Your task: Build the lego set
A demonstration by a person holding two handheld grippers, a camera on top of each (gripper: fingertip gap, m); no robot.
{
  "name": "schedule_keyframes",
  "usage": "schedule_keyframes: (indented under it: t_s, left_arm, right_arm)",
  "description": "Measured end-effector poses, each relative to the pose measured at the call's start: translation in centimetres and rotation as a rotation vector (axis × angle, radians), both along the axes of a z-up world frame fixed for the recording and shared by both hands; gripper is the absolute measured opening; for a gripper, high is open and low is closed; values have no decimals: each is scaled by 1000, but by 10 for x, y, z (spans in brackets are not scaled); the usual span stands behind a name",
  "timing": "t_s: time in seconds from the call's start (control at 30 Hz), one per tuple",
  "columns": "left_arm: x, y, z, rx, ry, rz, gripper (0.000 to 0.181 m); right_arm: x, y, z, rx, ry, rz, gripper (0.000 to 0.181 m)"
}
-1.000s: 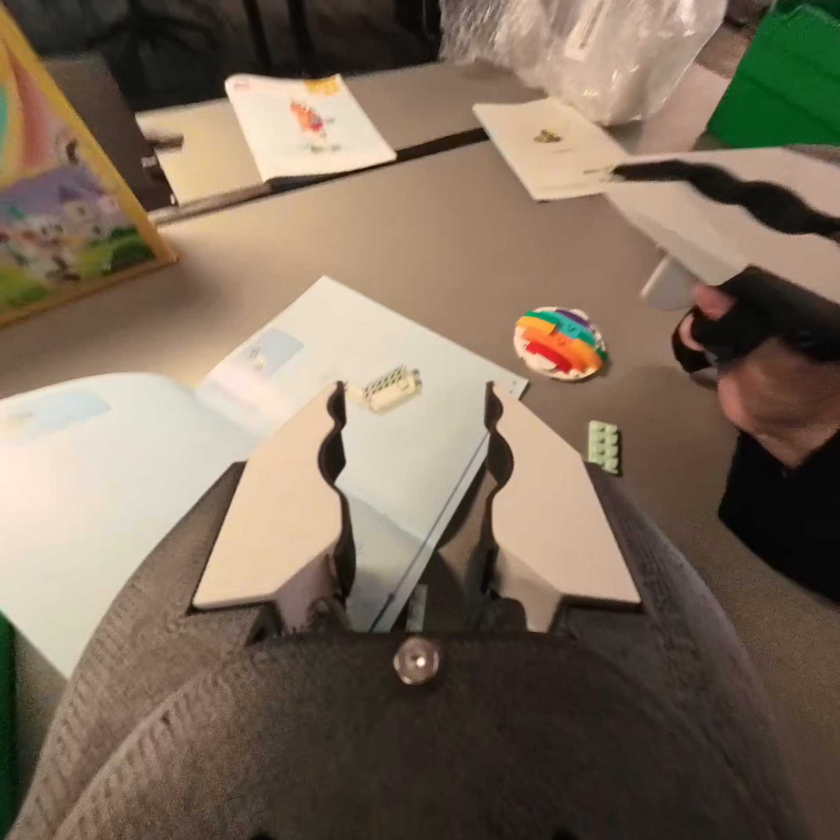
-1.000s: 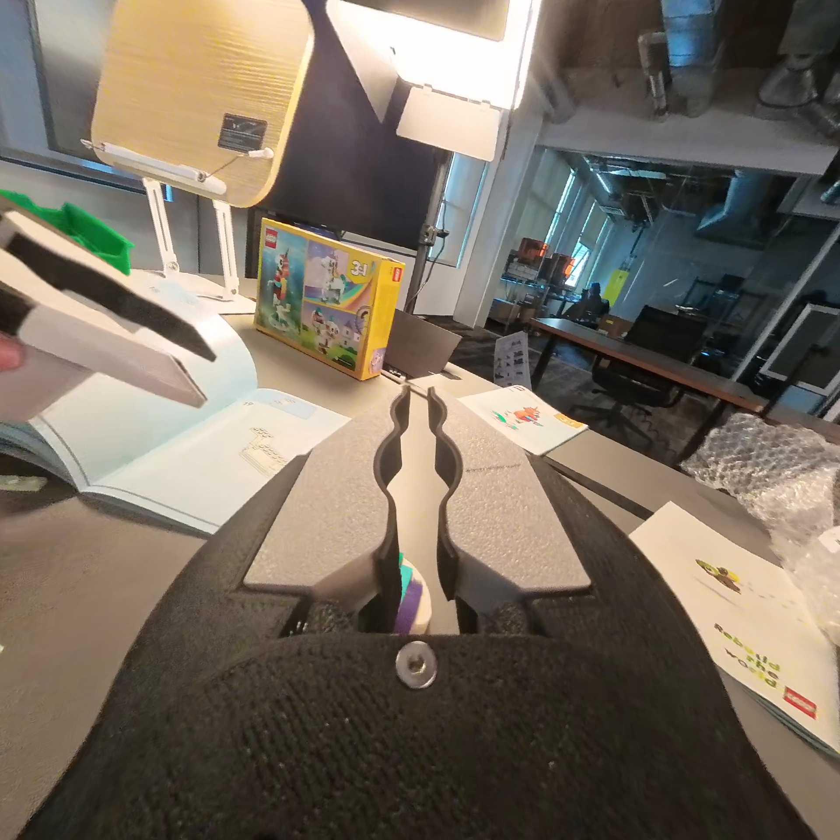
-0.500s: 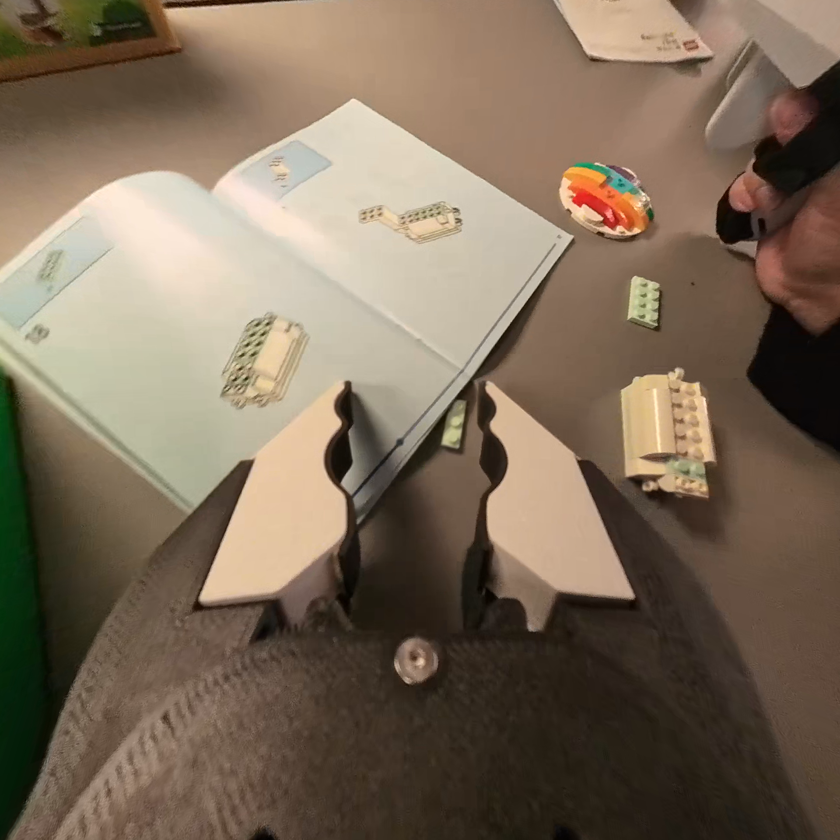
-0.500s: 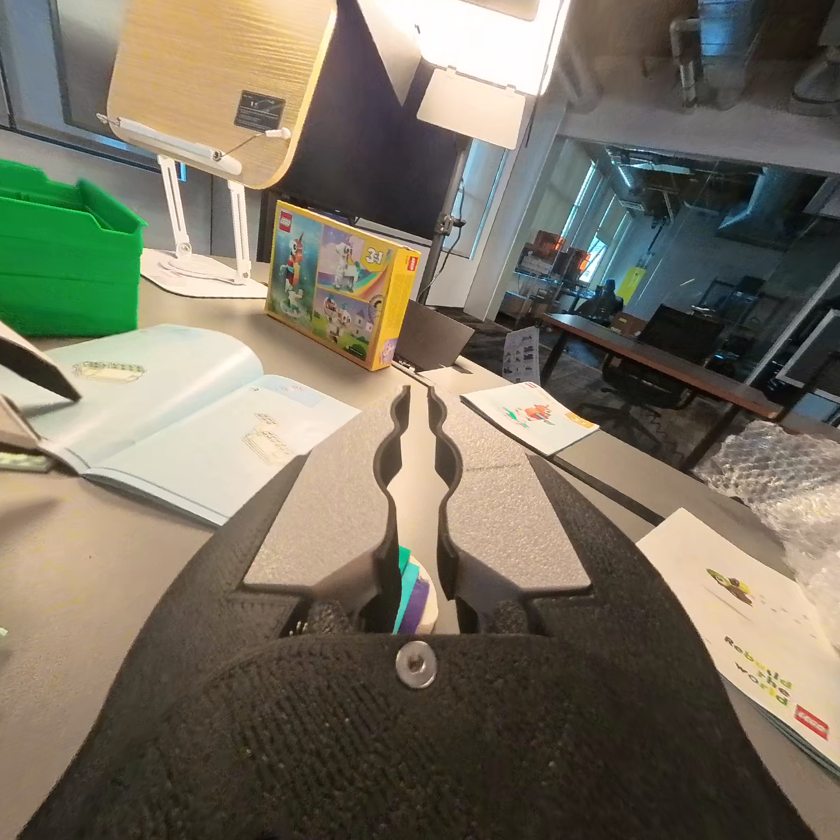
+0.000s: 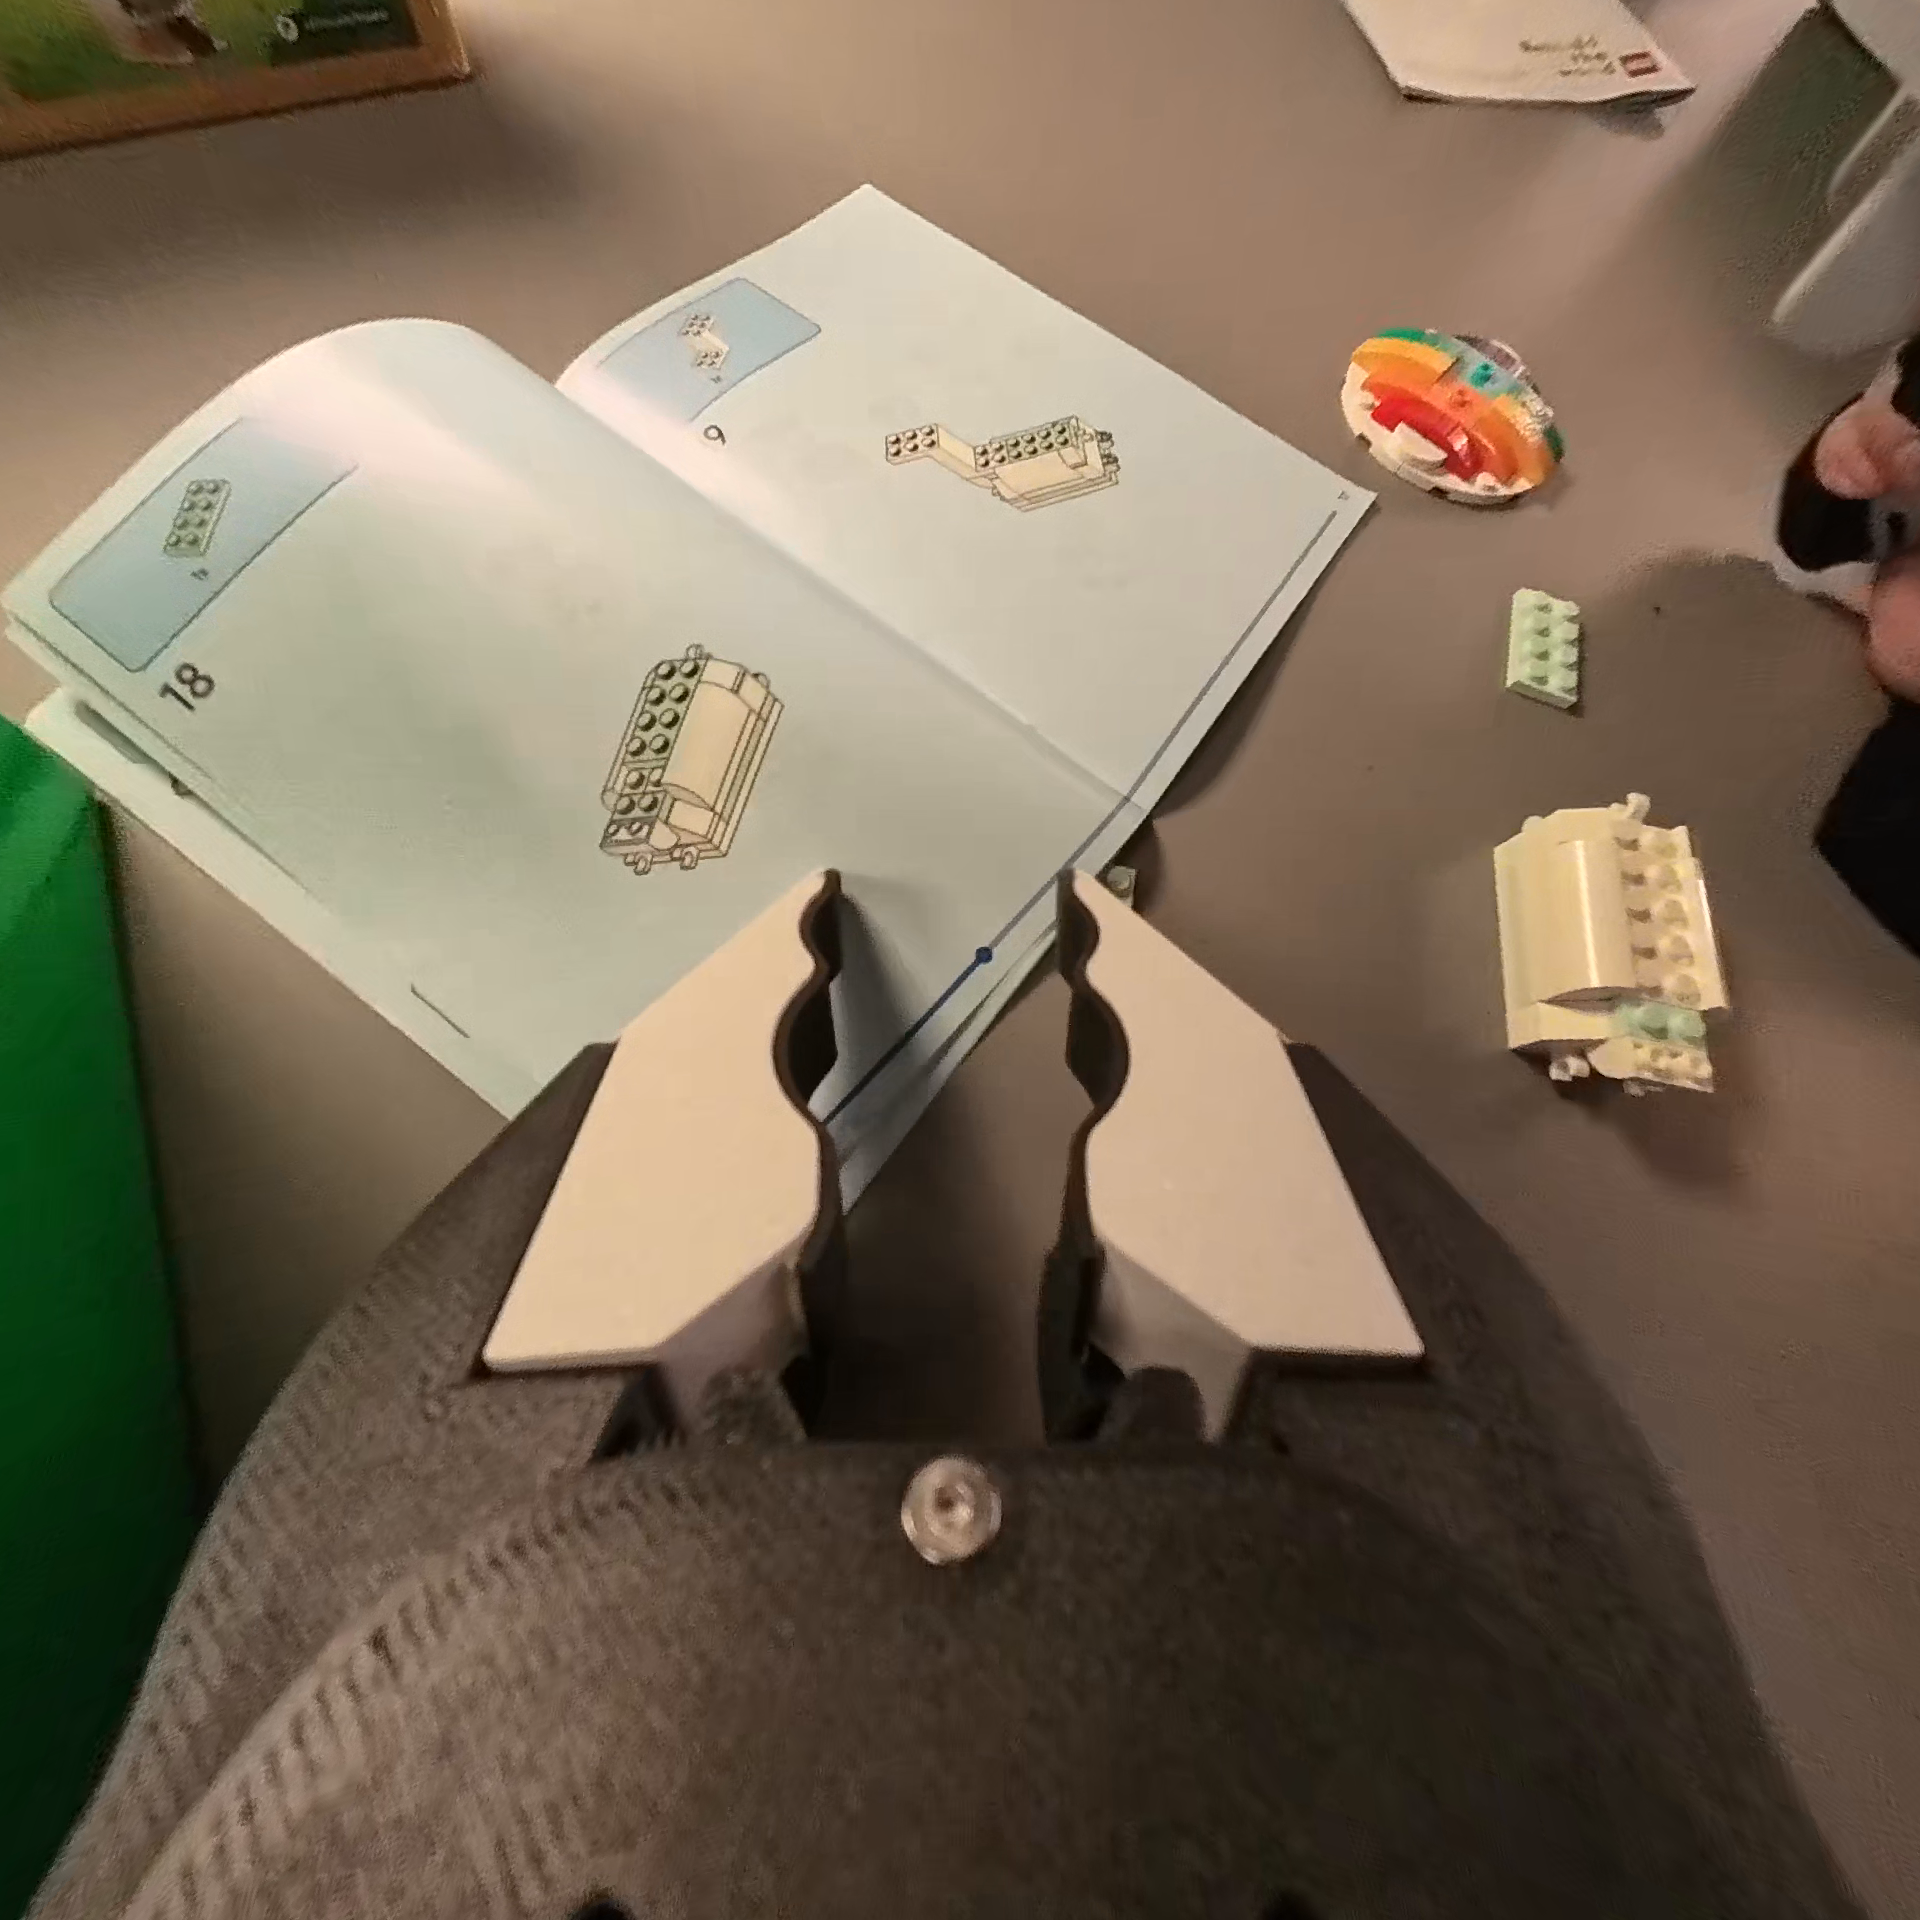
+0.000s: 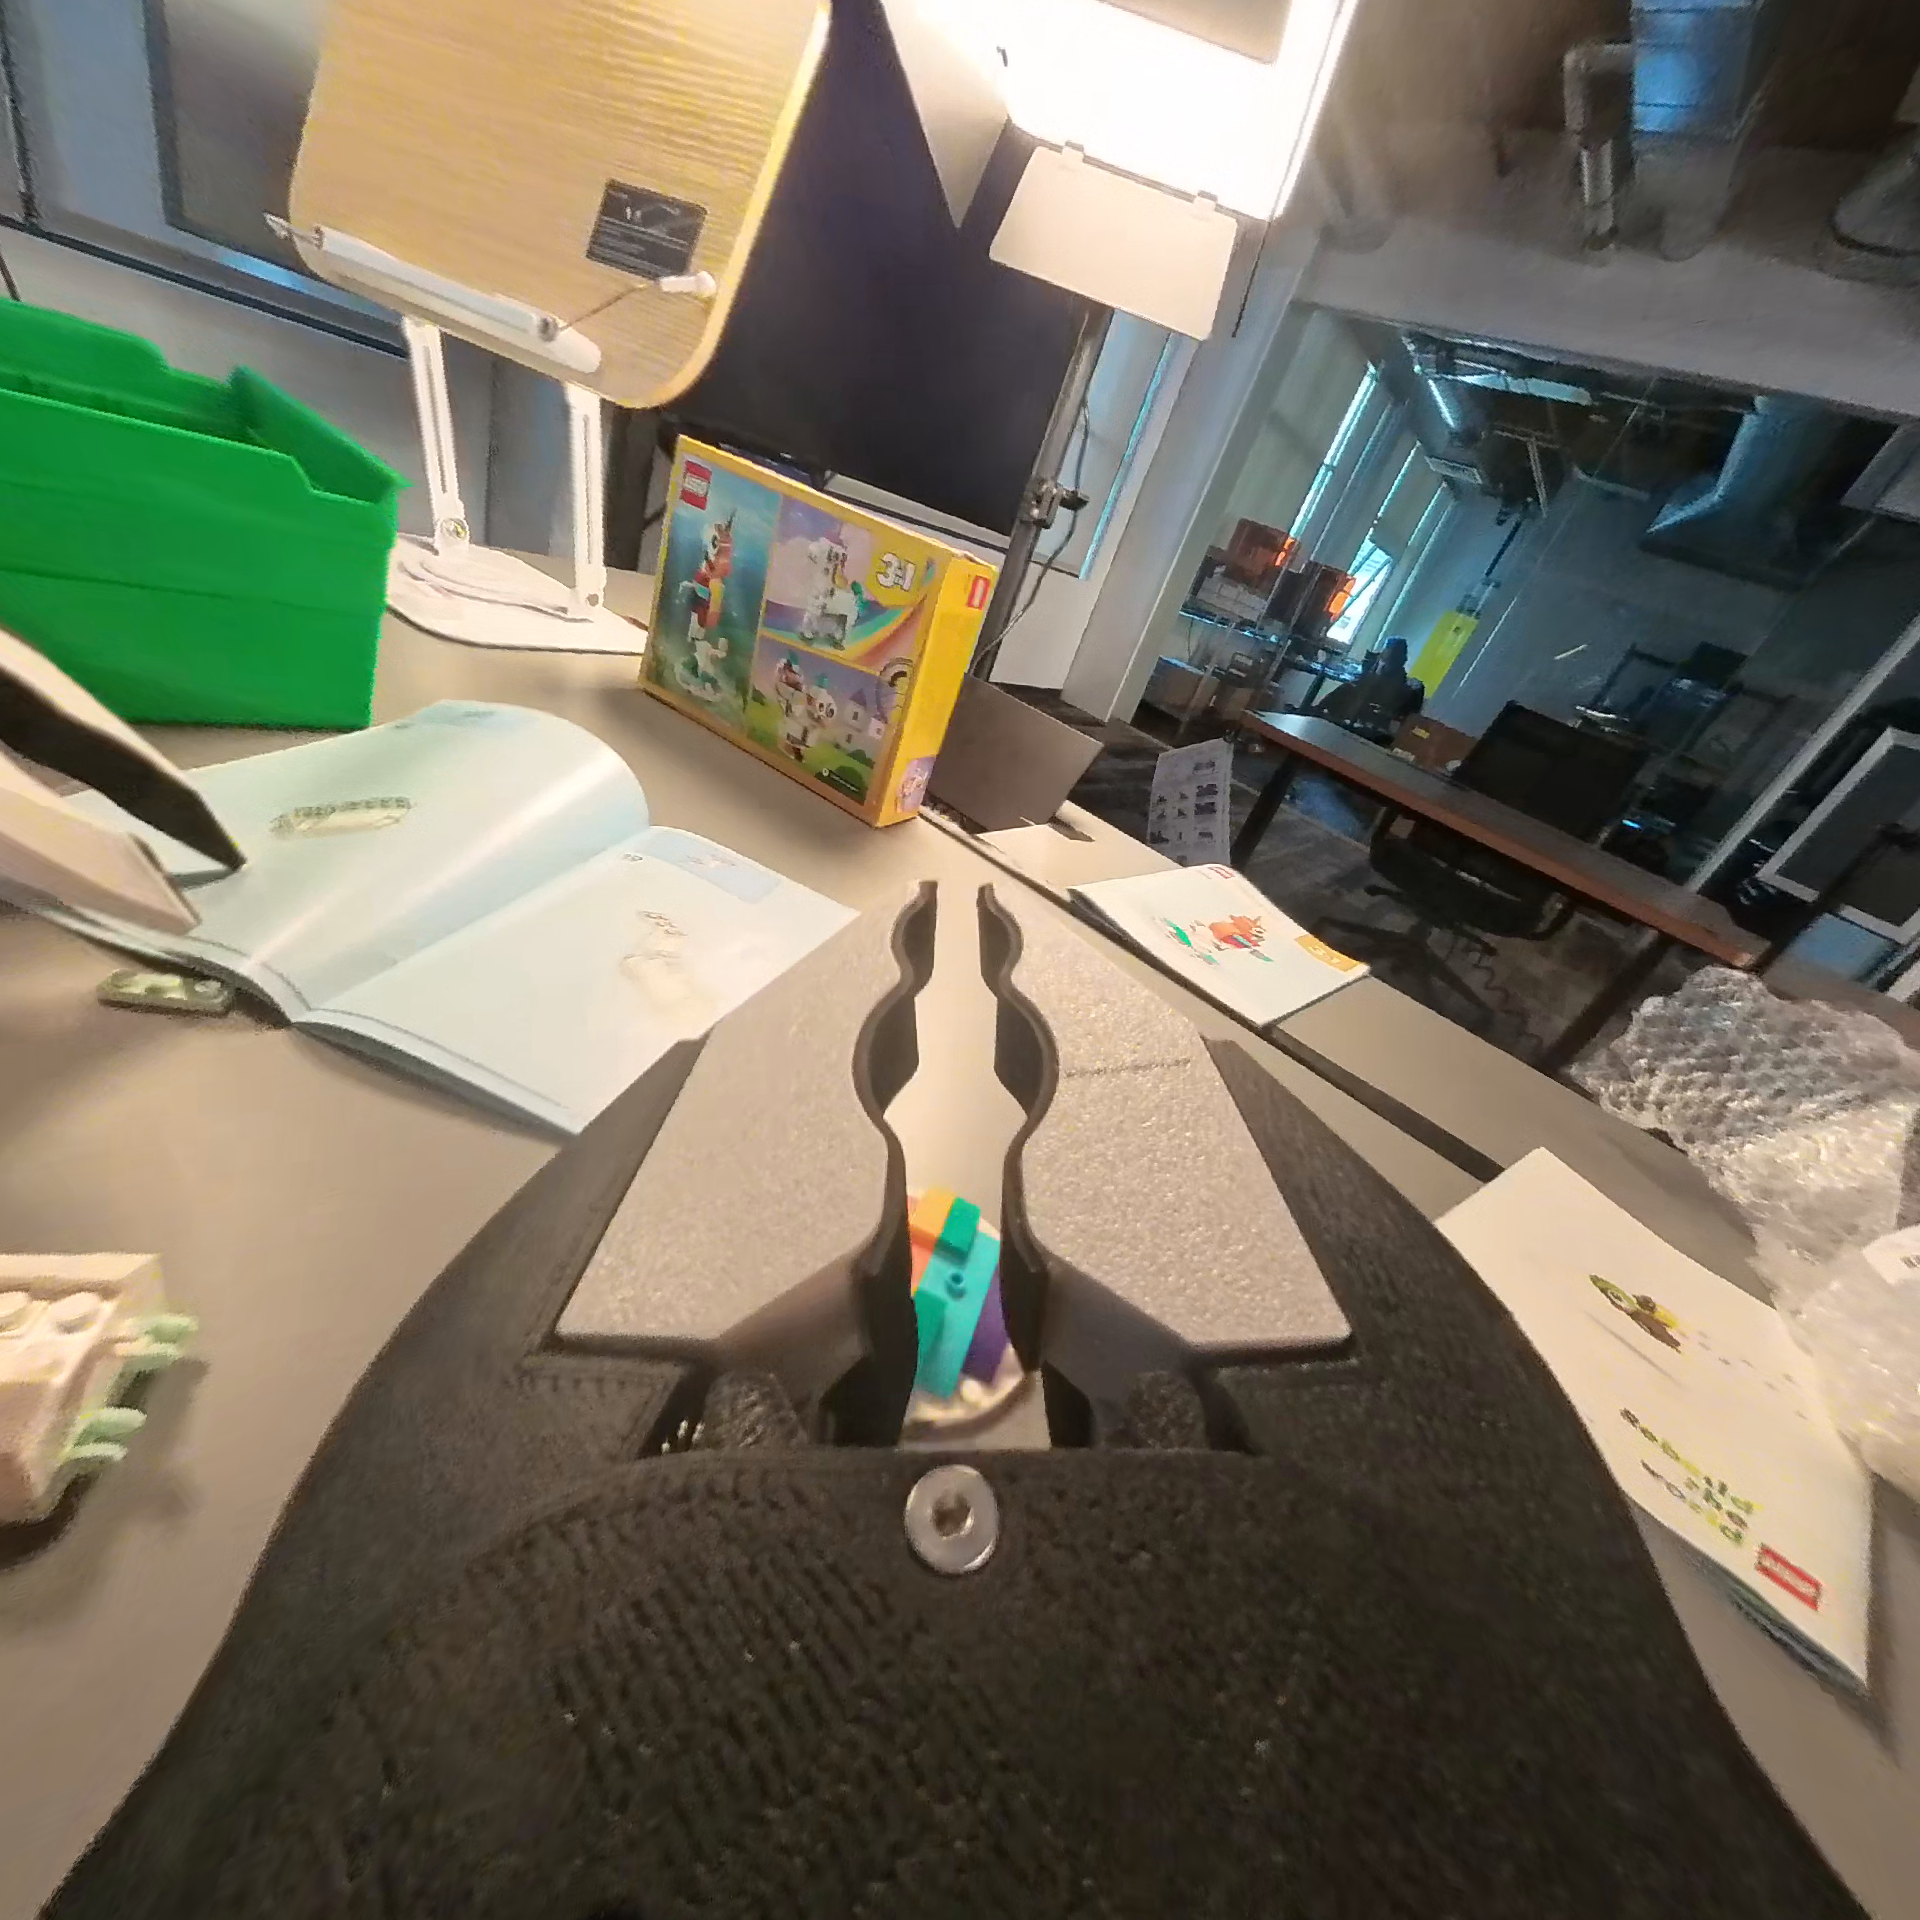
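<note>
Left wrist view shows the left gripper wide apart and empty above the open booklet; the right gripper, nearly closed, holds nothing.

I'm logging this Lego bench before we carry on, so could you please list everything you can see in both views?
Instruction booklet: 1, pale blue, open on the table.
Rainbow disc build: 1, multicolour on white, right of the booklet.
Mint plate: 1, loose, between disc and body.
Small mint piece: 1, at the booklet's edge.
Cream body build: 1, near right of the table.
Lego box: 1, yellow, upright behind the booklet.
Green bin: 1, far left.
Wooden book stand: 1, behind the bin.
Leaflets: 2, white, right side.
Bubble wrap: 1, clear, far right.
Table: 1, grey.
Left gripper: open, empty, over the booklet.
Right gripper: nearly closed, above the disc.
</note>
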State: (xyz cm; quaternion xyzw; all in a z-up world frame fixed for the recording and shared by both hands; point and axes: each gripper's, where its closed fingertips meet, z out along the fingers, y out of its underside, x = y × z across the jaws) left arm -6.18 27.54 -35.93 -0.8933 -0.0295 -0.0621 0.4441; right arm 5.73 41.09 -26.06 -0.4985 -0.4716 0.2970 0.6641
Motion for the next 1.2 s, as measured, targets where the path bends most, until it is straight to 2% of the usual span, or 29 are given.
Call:
schedule_keyframes:
  t_s: [0.03, 0.33, 0.47, 0.63, 0.73, 0.83, 1.03, 1.2]
  left_arm:
    - [0, 0, 0, 0, -6, 0, 40]
    - [2, 0, -4, -22, 9, -15, 40]
    - [3, 0, -4, -24, 11, -16, 41]
    - [3, 0, -4, -23, 5, -17, 41]
    - [3, 0, -3, -19, 21, -18, 43]
    - [4, 0, -1, -8, 49, -22, 44]
    - [8, 2, 5, 28, 81, -42, 44]
    - [25, 5, 25, 135, 105, -117, 45]
  right_arm:
    - [2, -2, -2, -5, -12, -7, 6]
    - [12, -38, -20, -11, -148, 58, 14]
    - [4, -51, -37, -37, -256, 210, 20]
    - [10, -62, -71, -34, -488, 396, 27]
    - [17, -76, -86, -117, -592, 519, 41]
    - [20, -78, -92, -159, -635, 542, 47]
    - [24, -76, -105, -264, -724, 549, 46]
    - [28, -74, -107, -353, -739, 561, 48]
